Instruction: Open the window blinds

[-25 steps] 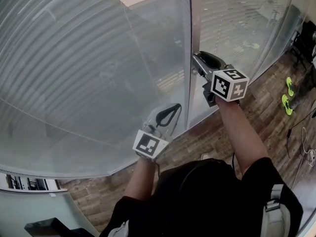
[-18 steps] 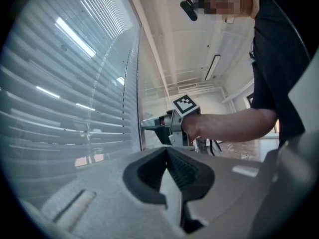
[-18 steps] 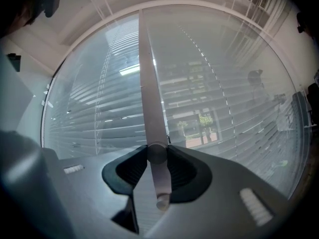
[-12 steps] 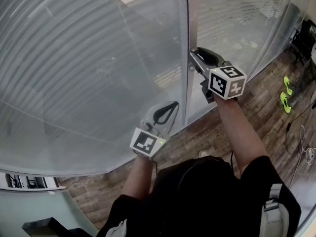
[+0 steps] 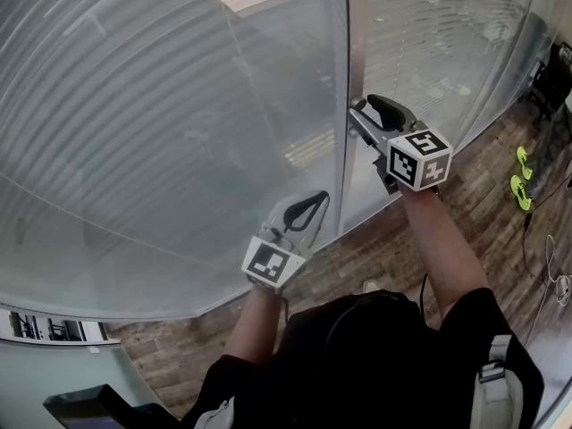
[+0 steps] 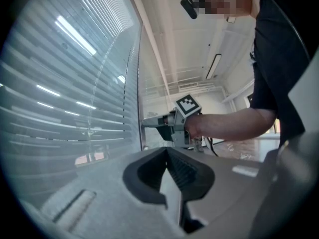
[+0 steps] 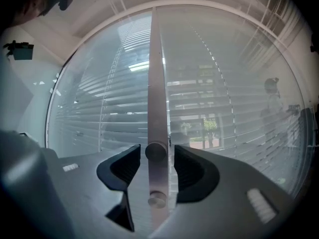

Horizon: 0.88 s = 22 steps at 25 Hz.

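The blinds [image 5: 134, 114] hang lowered behind the glass, the left gripper [image 5: 313, 199] hovers before them, fingers pressed together and empty, and at the window post [image 5: 356, 43] the right gripper [image 5: 357, 114] has just been spreading its fingers off a round knob [image 7: 155, 151] between them.

Both grippers are the same build, light grey moulded shells: left gripper [image 5: 315, 201], right gripper [image 5: 361, 108]. Dark ribbed pads [image 7: 123, 169] line the jaw insides. Each carries a white cube with black square markers: left cube [image 5: 271, 263], right cube [image 5: 420, 159]. The person wears a black short-sleeve shirt [image 5: 375, 365] and a grey strap [image 5: 490, 384] with a buckle over the right shoulder. A thin dark cable [image 6: 213, 145] hangs under the right gripper. Small black camera [image 6: 188, 7] at the head.
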### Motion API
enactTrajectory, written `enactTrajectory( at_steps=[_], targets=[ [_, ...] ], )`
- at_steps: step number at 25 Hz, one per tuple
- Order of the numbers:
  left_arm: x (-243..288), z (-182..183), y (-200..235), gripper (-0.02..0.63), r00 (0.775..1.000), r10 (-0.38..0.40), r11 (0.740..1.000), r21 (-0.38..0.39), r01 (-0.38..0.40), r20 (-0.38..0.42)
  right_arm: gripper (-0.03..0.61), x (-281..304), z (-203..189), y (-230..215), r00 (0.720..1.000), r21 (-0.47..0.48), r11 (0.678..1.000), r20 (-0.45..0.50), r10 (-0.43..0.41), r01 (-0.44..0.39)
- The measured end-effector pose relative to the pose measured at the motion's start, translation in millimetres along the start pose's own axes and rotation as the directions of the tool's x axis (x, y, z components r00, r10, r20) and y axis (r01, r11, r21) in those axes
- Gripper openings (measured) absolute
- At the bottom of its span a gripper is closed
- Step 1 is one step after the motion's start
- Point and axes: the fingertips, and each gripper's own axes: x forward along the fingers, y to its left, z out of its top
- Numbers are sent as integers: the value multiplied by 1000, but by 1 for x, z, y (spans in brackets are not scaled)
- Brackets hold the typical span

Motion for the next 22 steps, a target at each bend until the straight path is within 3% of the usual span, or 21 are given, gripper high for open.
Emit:
enactTrajectory(
  at_steps=[4, 7, 10, 14, 19, 22],
  targets=[
    [0, 2, 0, 5, 1000, -5, 1000, 9, 5, 2, 230, -4, 4, 0, 1000, -145, 989, -18, -2, -1],
    [-2, 1, -1, 5, 1000, -12, 1000, 15, 12, -7, 235, -9, 9, 5, 999, -343, 939, -32, -12, 0],
    [-4, 3, 2, 5, 1000, -7, 1000, 17, 7, -4, 235, -8, 13, 12, 997, -564, 825, -64, -44, 0],
    [-5, 4, -1, 5, 1000, -12, 1000, 22, 12, -3, 235, -8, 12, 16, 989, -776, 630, -100, -107, -10],
    [-9, 2, -2, 5, 1000, -13, 1000, 27, 13, -6, 236, -6, 2, 25, 980, -913, 404, -126, -154, -53],
    [-8, 2, -1, 5, 1000, -12, 999, 41, 12, -5, 235, -4, -1, 25, 977, -950, 305, -125, -174, -68]
  ],
)
